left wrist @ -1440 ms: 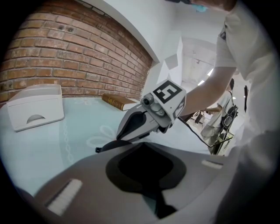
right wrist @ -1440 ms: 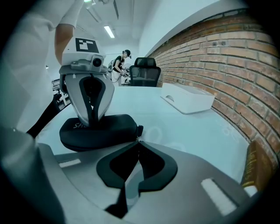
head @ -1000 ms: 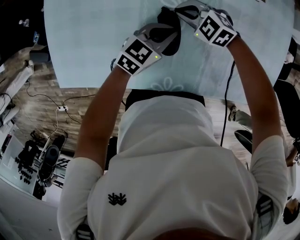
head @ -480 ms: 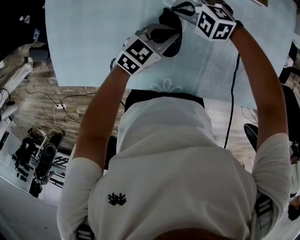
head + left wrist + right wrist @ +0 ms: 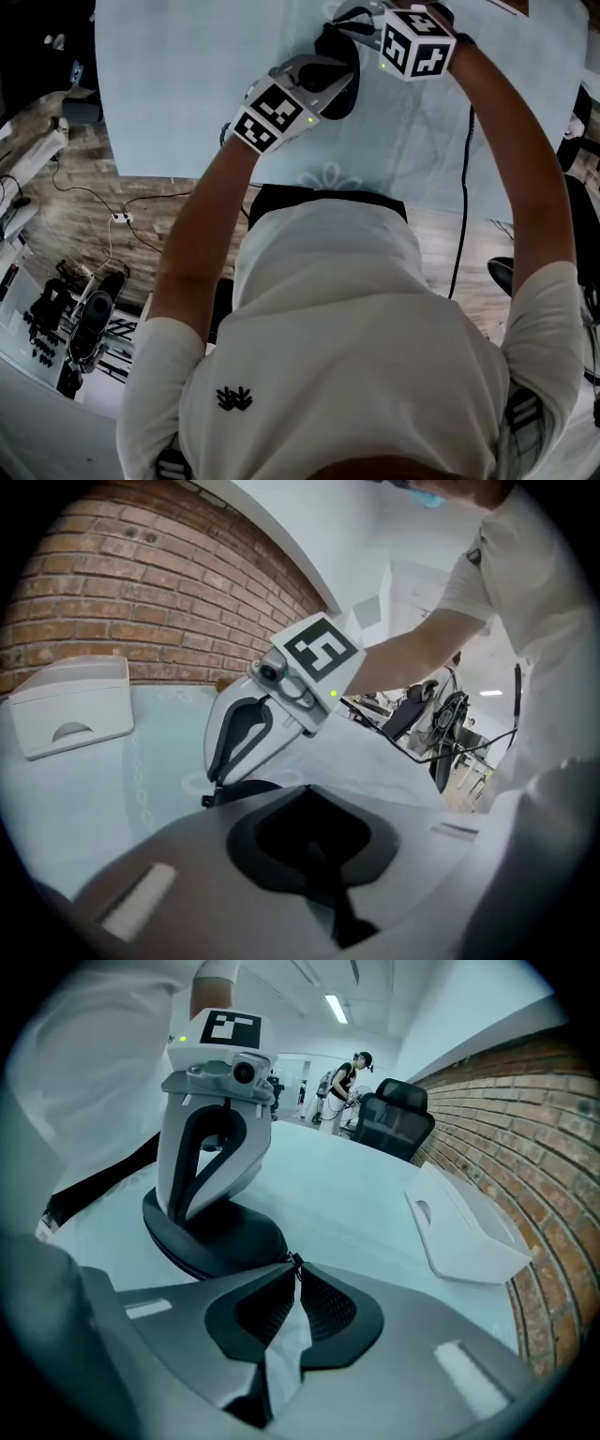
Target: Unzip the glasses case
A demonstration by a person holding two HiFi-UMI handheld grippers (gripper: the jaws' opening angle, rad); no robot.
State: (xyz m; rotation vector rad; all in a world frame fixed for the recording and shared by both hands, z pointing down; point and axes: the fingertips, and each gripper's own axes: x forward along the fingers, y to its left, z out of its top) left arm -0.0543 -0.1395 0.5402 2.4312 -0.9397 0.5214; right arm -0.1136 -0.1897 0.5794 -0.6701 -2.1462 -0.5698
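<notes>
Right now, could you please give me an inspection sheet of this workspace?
Surface: pale blue table.
Job's things: black glasses case lying flat; zipper pull at its near end.
Clutter: white tray on the table by the wall.
Grippers: left gripper clamped on the case; right gripper pinching the zipper pull.
Cables: black cable hanging off the table edge.
Surroundings: brick wall, office chair, person far off.
</notes>
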